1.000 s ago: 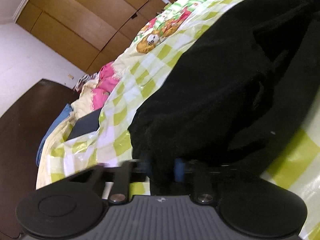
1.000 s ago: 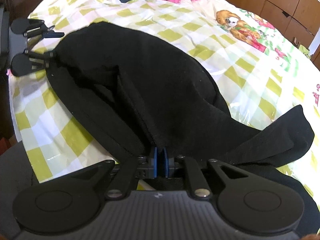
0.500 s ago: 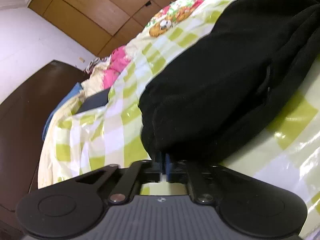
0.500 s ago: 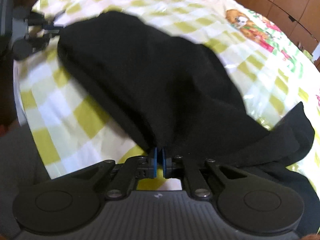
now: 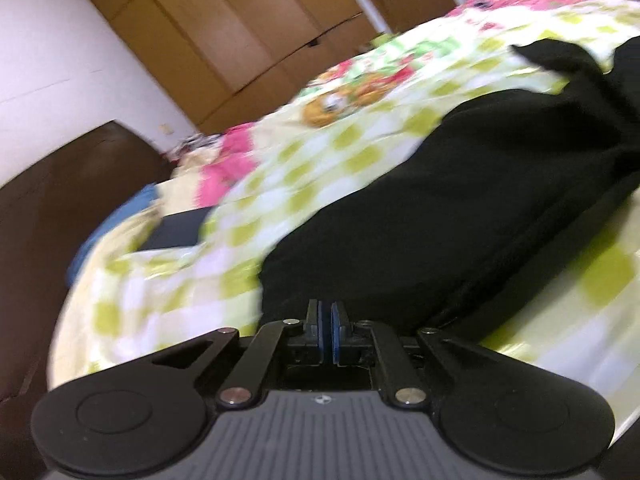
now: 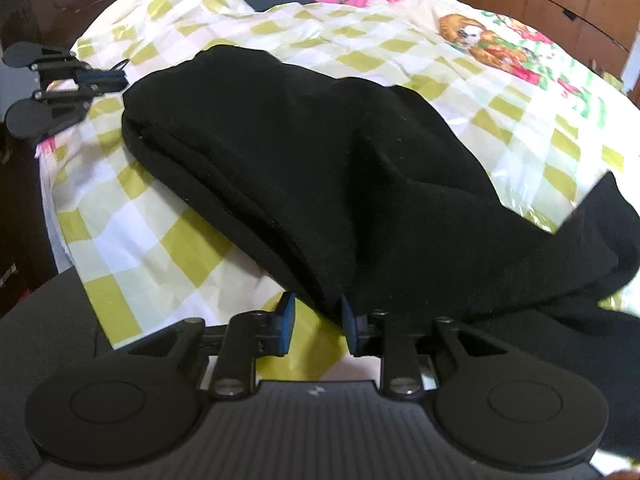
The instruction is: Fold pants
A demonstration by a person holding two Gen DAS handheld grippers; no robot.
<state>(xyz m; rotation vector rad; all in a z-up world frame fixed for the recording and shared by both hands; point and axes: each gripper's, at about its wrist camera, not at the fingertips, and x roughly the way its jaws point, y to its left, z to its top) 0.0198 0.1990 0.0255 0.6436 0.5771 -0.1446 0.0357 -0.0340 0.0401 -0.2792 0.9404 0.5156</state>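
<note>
Right gripper (image 6: pixel 316 326) stood spread around the pants (image 6: pixel 320 184) edge; left gripper (image 5: pixel 326 330) pressed together, empty. Best withdrawn straight back, without snagging.

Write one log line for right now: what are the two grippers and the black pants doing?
left gripper: shut, at pants edge, grip unclear | right gripper: open, pants edge between fingers | black pants: folded over, lying on checkered bedsheet
</note>
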